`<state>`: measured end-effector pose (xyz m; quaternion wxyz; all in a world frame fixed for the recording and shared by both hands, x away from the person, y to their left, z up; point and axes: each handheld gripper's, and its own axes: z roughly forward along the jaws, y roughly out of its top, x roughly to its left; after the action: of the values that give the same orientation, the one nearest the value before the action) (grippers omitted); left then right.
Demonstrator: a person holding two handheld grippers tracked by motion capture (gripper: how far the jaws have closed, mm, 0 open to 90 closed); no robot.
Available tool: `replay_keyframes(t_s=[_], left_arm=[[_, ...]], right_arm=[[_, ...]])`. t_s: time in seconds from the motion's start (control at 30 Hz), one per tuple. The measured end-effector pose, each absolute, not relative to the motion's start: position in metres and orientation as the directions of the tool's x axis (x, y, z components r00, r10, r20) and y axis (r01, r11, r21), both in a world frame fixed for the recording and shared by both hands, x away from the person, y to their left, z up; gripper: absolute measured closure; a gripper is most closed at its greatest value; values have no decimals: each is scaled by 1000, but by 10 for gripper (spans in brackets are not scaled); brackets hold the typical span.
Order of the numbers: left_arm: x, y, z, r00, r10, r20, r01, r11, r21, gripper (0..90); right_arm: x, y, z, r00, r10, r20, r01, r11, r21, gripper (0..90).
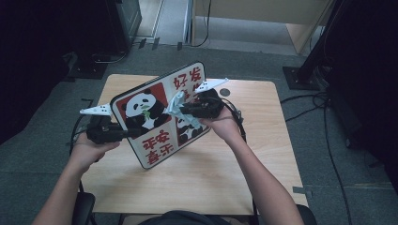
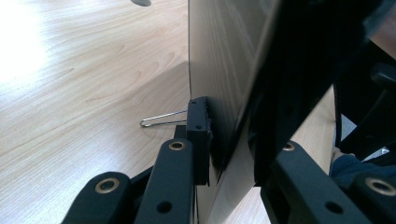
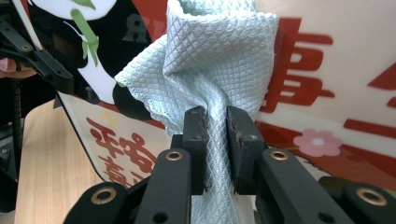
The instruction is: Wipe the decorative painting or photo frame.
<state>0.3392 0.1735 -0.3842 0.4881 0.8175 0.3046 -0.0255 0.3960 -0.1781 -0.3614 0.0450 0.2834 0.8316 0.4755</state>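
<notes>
Forearms came in from the bottom of the high view as we worked at the wooden table (image 1: 202,178). Our left gripper (image 1: 123,133) clamped the lower left edge of the panda board (image 1: 155,117), which stood tilted on edge above the table's middle, its printed face toward us. Our right gripper (image 1: 184,110) pressed a pale blue cloth (image 1: 177,105) against the board's face, near its centre. White fins stuck out from both grippers, and cables trailed across the grey carpet (image 1: 328,154) to the right.

Black jaws rose from the bottom of the left gripper view, closed narrow on the board (image 2: 219,70), which we saw edge-on: one pad (image 2: 198,135) lay flat against its pale back, the other sat behind its dark side. A wire clip handle (image 2: 161,120) jutted out just beside the pad, above the table (image 2: 84,84).

Black jaws also rose in the right gripper view, where our right gripper (image 3: 216,149) pinched the cloth (image 3: 215,56) tightly, the pads nearly meeting on the quilted fabric. The cloth bunched upward and touched the board (image 3: 327,93) over its red characters and a pink flower. The panda print showed at upper left, with our left gripper (image 3: 42,63) on the board's far edge.
</notes>
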Motion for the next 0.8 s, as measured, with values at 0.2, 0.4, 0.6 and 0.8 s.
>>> replay_keyframes(t_s=[0.2,0.4,0.6,0.8], left_arm=[[339,173,-384,813,476,-337,523,-339,782,786],[339,173,-384,813,475,-337,522,-339,783,785],[339,173,-385,813,475,-337,522,-338,783,785],[339,173,-385,813,475,-337,522,-339,783,785]], right_arm=[[395,-179,-371,-834,513,200,435,391,811,793],[393,-182,-384,-827,518,218,455,391,800,793],[390,-183,-396,-821,522,231,471,390,791,793],[387,-184,-411,-815,523,250,492,395,776,793]])
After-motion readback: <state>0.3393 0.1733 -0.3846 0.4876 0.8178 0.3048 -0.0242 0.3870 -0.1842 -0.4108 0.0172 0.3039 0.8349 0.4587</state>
